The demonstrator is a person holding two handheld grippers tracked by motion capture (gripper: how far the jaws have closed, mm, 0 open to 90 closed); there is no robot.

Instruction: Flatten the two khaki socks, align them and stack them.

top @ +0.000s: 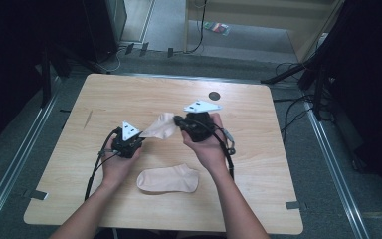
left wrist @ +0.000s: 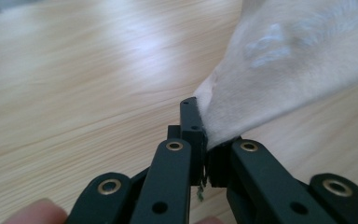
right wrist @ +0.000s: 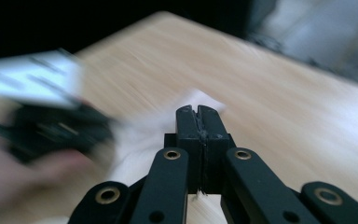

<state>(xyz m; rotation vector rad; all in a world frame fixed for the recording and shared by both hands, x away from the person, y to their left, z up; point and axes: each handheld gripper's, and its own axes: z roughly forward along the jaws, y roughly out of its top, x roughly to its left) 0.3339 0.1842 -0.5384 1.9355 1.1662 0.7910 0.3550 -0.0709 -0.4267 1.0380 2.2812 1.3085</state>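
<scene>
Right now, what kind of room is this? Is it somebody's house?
Probably not a house: it looks like a recording lab. A bare wooden table stands between dark curtains, cables trail across the grey floor, and hand-held grippers hold a sock.

1. A wooden table (top: 129,94) stands on grey floor.
2. The left gripper (top: 127,142) and right gripper (top: 191,123) hold a pale sock (top: 160,127) stretched between them above the table.
3. Another sock (top: 169,179) lies flat nearer the person.
4. A dark round spot (top: 214,95) sits far right.
</scene>
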